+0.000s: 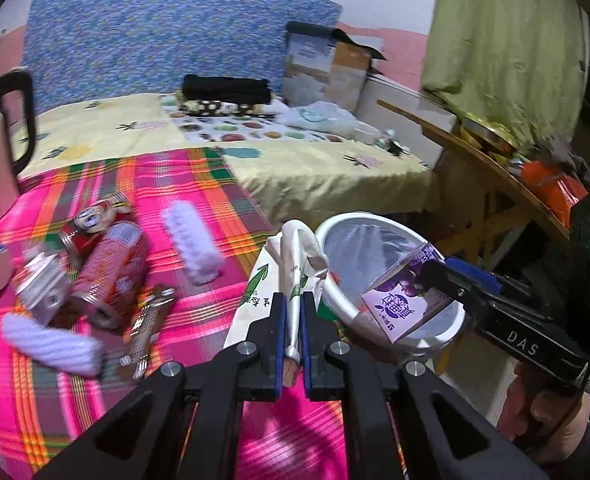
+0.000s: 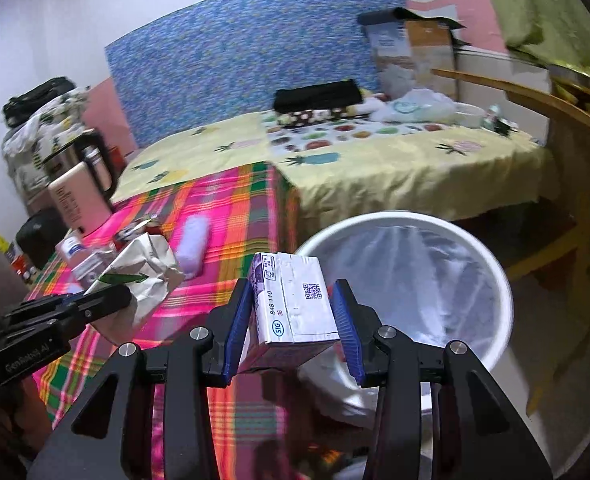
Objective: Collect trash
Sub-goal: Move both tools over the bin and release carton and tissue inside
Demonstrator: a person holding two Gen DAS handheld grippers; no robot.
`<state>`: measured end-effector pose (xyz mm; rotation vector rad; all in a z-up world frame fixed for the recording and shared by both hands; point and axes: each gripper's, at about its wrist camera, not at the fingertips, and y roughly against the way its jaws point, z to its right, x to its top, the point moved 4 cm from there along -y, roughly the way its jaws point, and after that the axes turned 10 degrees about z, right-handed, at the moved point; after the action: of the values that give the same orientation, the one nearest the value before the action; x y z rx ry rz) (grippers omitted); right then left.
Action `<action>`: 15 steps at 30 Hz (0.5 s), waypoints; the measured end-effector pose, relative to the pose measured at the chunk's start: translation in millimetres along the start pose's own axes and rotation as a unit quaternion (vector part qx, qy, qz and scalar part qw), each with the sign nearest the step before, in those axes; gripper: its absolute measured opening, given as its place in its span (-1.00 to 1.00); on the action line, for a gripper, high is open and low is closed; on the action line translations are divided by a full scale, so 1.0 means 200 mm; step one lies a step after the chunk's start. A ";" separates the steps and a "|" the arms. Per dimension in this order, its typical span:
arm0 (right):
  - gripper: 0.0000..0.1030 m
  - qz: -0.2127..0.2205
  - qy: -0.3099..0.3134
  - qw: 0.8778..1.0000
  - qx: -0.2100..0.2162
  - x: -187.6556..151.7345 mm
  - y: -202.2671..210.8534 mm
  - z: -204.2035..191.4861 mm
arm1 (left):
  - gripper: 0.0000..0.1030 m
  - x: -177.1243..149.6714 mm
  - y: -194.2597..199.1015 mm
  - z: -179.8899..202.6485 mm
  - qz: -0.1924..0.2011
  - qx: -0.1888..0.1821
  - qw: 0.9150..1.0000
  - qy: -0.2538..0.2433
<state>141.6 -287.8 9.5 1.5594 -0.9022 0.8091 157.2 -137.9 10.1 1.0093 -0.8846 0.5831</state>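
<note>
Between our right tongs (image 2: 293, 312): purple drink carton (image 2: 291, 312), clamped, white bin (image 2: 491, 264) just beyond.
Left tongs (image 1: 293, 322) pinch a crumpled paper bag (image 1: 291, 276) beside that bin.

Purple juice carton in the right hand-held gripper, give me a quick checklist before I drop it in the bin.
1. Right hand-held gripper pinching the purple and white juice carton: ok.
2. Carton above the white round plastic bin: ok in the left wrist view.
3. Bin lined with a clear bag: ok.
4. Left hand-held gripper and its crumpled white paper bag clear of the mouth: not ok, they sit at the rim.
</note>
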 end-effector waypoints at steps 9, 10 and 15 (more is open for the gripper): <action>-0.17 0.007 -0.020 0.999 -0.049 -0.01 0.03 0.20 | -0.86 0.04 -0.19 0.19 -0.018 -0.050 0.999 -0.013; -0.17 0.006 -0.022 0.998 -0.053 -0.01 0.03 0.22 | -0.86 0.04 -0.21 0.21 -0.018 -0.054 0.998 -0.015; -0.17 -0.003 -0.029 0.997 -0.068 -0.04 0.01 0.29 | -0.86 0.03 -0.30 0.30 -0.030 -0.074 0.997 -0.021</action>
<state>137.7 -344.6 -5.6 1.4725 -0.9745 0.6859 185.7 -216.8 2.3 0.9122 -0.9182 0.4409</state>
